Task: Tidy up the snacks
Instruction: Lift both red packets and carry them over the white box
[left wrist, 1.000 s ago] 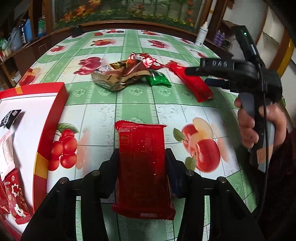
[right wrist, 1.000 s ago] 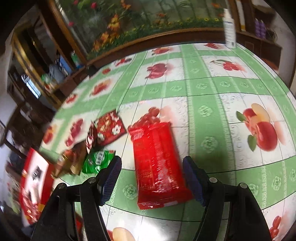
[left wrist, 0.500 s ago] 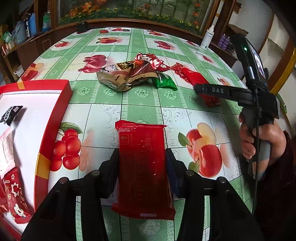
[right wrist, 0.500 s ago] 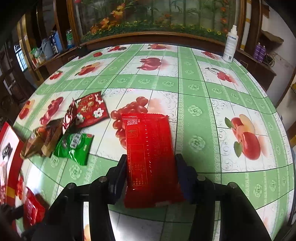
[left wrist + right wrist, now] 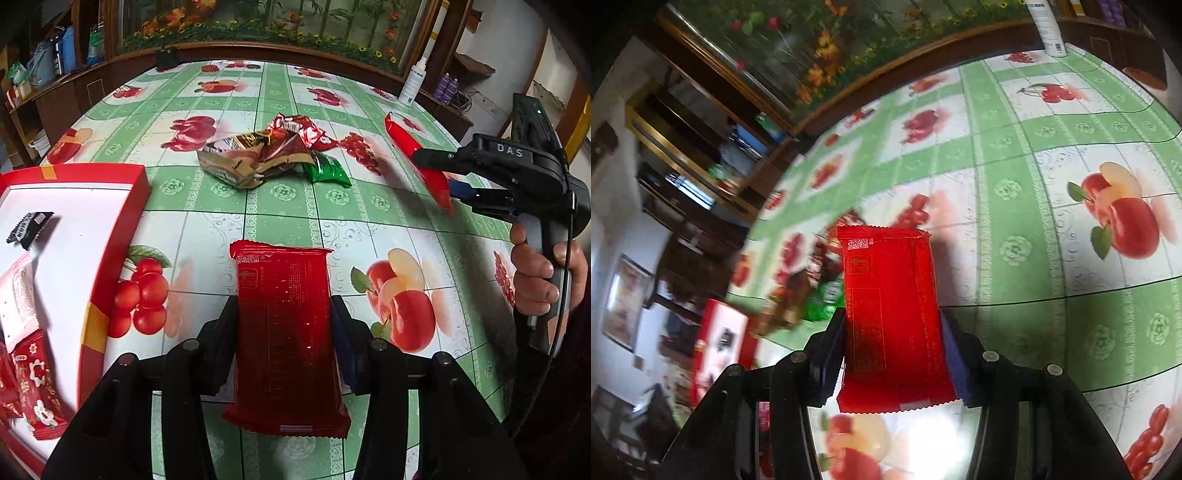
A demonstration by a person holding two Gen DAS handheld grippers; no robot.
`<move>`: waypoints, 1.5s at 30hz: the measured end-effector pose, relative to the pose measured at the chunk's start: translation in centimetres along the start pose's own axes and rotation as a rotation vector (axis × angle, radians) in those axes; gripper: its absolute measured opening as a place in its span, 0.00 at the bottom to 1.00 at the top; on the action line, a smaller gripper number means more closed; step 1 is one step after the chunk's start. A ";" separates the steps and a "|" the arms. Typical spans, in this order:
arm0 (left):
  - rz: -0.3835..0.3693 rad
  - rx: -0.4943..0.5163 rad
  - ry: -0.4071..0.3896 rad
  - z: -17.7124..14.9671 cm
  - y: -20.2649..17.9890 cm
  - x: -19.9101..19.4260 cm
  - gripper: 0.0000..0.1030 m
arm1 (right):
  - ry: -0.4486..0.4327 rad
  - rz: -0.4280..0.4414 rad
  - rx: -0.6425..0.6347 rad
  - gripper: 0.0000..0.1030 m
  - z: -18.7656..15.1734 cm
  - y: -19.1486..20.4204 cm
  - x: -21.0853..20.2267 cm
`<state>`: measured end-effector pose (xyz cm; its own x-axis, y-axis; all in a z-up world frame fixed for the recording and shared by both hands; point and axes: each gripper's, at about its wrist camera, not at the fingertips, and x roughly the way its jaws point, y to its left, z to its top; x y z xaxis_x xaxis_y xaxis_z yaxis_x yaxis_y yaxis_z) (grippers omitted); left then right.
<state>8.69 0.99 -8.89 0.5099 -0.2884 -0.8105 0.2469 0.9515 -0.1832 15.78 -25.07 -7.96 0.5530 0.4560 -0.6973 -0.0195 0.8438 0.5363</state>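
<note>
My left gripper (image 5: 284, 328) was clamped on a dark red snack packet (image 5: 286, 332), its pads pressing both long edges, the packet pointing toward twelve o'clock above the fruit-print tablecloth (image 5: 207, 236). At nine o'clock sat the red box (image 5: 110, 258), with a black sachet (image 5: 29, 229) and a flowered red packet (image 5: 35, 387) lying inside on its white floor. At three o'clock a hand (image 5: 543, 280) held my right gripper (image 5: 892, 343); its jaws had just been closing and were now pinched on a second red packet (image 5: 890, 314), which was off the table. Farther out, toward twelve, a loose pile of wrappers (image 5: 266, 155) lay on the cloth, a green pouch (image 5: 328, 170) at its right edge. At one o'clock, by the table's far rim, stood a white spray bottle (image 5: 412, 83).
</note>
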 end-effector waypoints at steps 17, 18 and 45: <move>0.092 0.069 -0.235 0.8 -1.8 -6.9 0.44 | -0.113 0.083 -0.055 0.49 -0.6 2.6 -1.3; 0.105 0.073 -0.257 0.9 -1.9 -7.4 0.44 | -0.123 0.087 -0.056 0.49 -0.6 2.6 -1.6; 0.361 -0.057 -0.482 -1.4 4.9 -15.8 0.44 | -0.330 0.192 -0.124 0.49 -1.1 4.4 -4.5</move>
<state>0.72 10.37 2.25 0.8727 0.0503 -0.4857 -0.0490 0.9987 0.0155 12.29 -23.14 -2.98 0.7672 0.5105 -0.3884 -0.2379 0.7888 0.5668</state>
